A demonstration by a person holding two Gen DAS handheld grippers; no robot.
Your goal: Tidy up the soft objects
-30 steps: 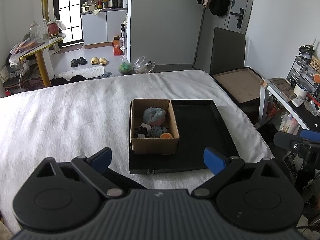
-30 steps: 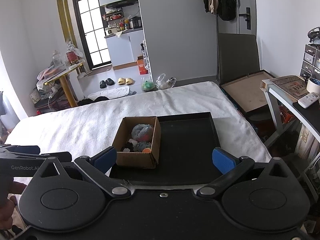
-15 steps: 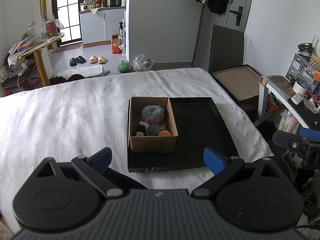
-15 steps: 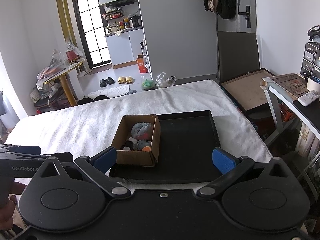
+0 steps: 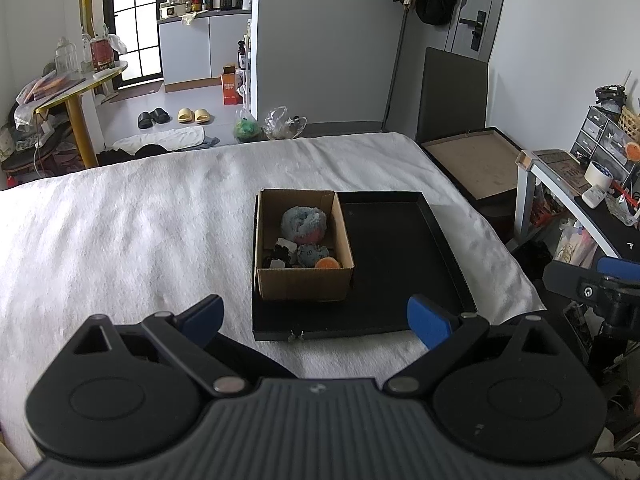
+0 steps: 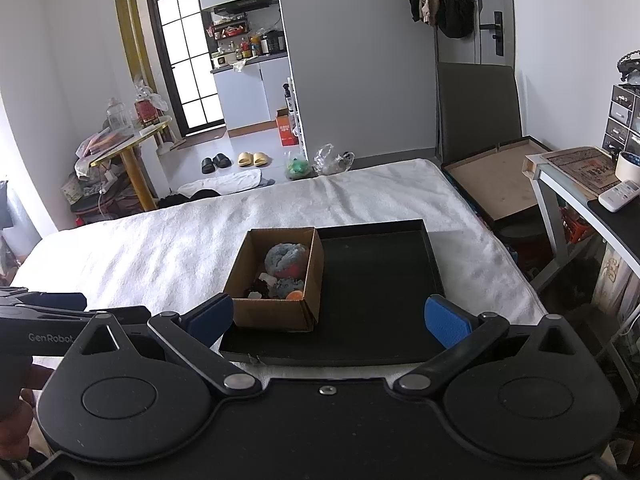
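Observation:
A cardboard box (image 5: 304, 282) (image 6: 276, 312) stands in the left part of a black tray (image 5: 396, 248) (image 6: 380, 280) on a white-covered bed. In the box lie a fluffy blue-and-pink ball (image 5: 304, 222) (image 6: 286, 258), a small grey-blue ball (image 5: 310, 255), an orange ball (image 5: 327, 263) (image 6: 295, 295) and small dark and white pieces (image 5: 278, 254). My left gripper (image 5: 316, 318) is open and empty, held back from the tray's near edge. My right gripper (image 6: 330, 318) is open and empty, also short of the tray.
The white bed cover (image 5: 132, 224) spreads wide to the left of the tray. A desk with clutter (image 5: 592, 188) stands at the right. A flat brown-lined case (image 6: 496, 176) lies beyond the bed's right corner. The other gripper shows at the right edge (image 5: 600, 284) and left edge (image 6: 44, 320).
Both grippers have drawn back slightly and risen; the tray and box sit a little farther away. Nothing was taken or let go.

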